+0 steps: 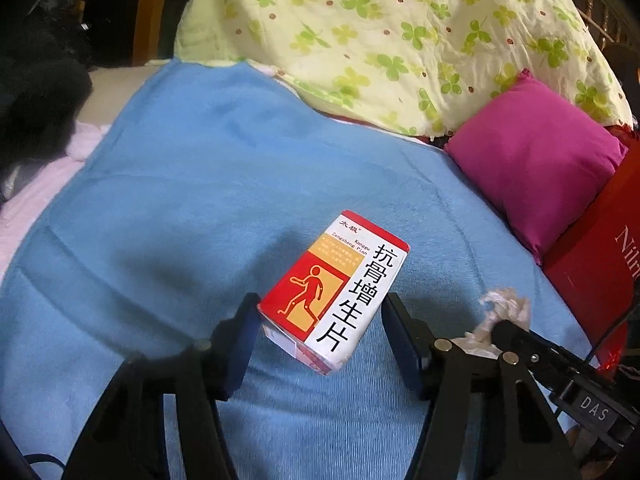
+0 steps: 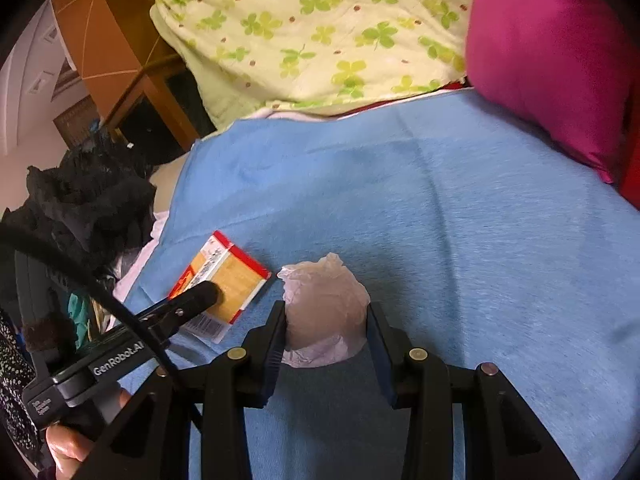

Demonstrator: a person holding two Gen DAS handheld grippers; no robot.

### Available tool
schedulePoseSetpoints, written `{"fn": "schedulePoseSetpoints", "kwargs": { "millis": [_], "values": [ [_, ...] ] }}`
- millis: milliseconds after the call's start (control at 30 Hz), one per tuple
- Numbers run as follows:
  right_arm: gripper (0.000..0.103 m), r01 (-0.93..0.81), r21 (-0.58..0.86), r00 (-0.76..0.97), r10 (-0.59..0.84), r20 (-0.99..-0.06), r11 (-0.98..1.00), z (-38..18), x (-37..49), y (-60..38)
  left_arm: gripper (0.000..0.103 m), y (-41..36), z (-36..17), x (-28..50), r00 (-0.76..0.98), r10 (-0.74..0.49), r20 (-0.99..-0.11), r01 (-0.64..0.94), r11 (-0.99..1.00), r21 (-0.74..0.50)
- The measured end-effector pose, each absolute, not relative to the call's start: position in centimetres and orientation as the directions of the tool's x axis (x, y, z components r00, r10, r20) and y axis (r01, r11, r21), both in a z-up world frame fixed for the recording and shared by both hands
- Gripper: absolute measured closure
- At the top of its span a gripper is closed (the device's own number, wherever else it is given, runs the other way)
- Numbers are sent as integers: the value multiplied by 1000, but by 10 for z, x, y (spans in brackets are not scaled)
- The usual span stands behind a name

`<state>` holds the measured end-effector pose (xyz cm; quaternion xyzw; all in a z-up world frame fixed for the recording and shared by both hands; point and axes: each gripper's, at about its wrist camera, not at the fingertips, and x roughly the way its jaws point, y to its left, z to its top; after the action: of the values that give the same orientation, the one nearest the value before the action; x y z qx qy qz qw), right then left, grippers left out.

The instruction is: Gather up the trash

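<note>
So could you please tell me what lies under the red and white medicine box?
Under the red and white medicine box only the blue fleece blanket shows. The stretch directly beneath it is covered, so anything there stays unseen.

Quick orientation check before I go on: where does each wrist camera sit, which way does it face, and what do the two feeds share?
Left wrist: on the left gripper, angled down over the blue blanket; own fingers flank the medicine box; right gripper at the right edge.
Right wrist: on the right gripper, angled down the same way; own fingers clamp crumpled tissue; left gripper and a hand at lower left.
Shared: box, tissue, blanket, pink pillow, clover quilt.
</note>
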<state>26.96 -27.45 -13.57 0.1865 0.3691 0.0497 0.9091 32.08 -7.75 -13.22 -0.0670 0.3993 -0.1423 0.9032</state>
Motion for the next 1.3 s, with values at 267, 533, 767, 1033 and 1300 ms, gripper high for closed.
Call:
{"fn": "schedulePoseSetpoints", "kwargs": {
  "millis": [267, 533, 767, 1033, 1300],
  "values": [
    [61, 151, 390, 727, 165, -667, 908, -144, 195, -298, 40, -62, -111, 274, 674, -312, -670, 212, 950, -229],
    [61, 162, 335, 717, 123, -686, 928, -133, 135, -297, 40, -53, -101, 219, 696, -335, -635, 243, 942, -231],
    [61, 130, 277, 730, 98, -676, 952, -106, 97, -287, 40, -53, -93, 157, 744, -363, -562, 306, 932, -196],
    [61, 81, 230, 785, 80, -614, 970, -63, 55, -279, 40, -39, -73, 122, 729, -409, -550, 283, 910, -302],
    [61, 43, 265, 833, 112, -541, 963, -29, 24, -276, 40, -38, -18, 97, 813, -280, -511, 217, 959, -181]
  ]
}}
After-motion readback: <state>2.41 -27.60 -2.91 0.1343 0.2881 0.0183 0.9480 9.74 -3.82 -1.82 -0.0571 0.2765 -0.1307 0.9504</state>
